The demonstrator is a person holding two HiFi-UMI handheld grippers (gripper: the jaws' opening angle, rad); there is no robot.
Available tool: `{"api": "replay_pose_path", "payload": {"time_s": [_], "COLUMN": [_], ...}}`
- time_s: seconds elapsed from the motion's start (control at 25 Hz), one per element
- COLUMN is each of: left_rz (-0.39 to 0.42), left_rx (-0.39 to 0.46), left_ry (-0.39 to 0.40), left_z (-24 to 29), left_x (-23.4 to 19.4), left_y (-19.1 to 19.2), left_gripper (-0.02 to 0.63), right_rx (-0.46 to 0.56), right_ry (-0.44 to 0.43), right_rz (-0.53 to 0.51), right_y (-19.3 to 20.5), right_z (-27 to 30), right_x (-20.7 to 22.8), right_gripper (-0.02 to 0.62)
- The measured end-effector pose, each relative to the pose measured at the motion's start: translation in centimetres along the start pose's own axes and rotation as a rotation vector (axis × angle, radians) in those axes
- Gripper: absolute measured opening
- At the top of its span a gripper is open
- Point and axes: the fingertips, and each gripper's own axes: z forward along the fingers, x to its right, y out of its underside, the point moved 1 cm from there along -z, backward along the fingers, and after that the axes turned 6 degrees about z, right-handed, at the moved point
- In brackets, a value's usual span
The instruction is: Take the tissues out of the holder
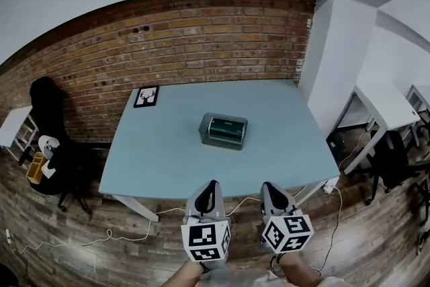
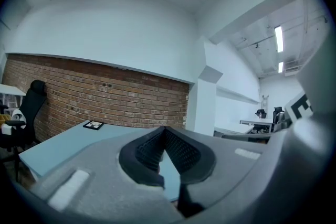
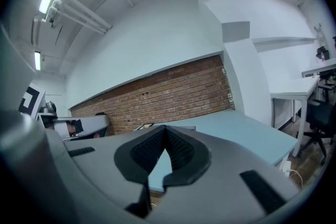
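A grey tissue holder [image 1: 223,130] with a green pack inside sits near the middle of the light blue table [image 1: 161,158]. Both grippers hover below the table's near edge, over the floor and well short of the holder. My left gripper [image 1: 210,186] has its jaws closed to a point with nothing between them, and my right gripper [image 1: 272,188] beside it is shut and empty too. In the left gripper view the left gripper [image 2: 164,131] points over the table [image 2: 63,141]. In the right gripper view the right gripper [image 3: 165,131] points the same way. Neither gripper view shows the holder clearly.
A small framed picture [image 1: 146,97] lies at the table's far left corner by the brick wall [image 1: 201,37]. A black chair [image 1: 50,144] stands left; a white column [image 1: 336,64] and white desk [image 1: 383,104] stand right. Cables [image 1: 134,232] trail on the wooden floor.
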Motion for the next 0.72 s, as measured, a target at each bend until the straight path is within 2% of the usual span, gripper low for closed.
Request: {"api": "replay_pose_path", "payload": {"time_s": [0.72], "left_rz": [-0.002], "left_rx": [-0.026], "left_ry": [0.031], "left_z": [11.3], "left_x": [-6.6], "left_y": [-0.7], "left_gripper": [-0.015], "right_rx": [-0.002], "right_ry": [0.042], "right_rz": [-0.007], "right_y": [-2.9], "right_z": [12.9], "right_x": [0.7], "right_gripper": [0.005]}}
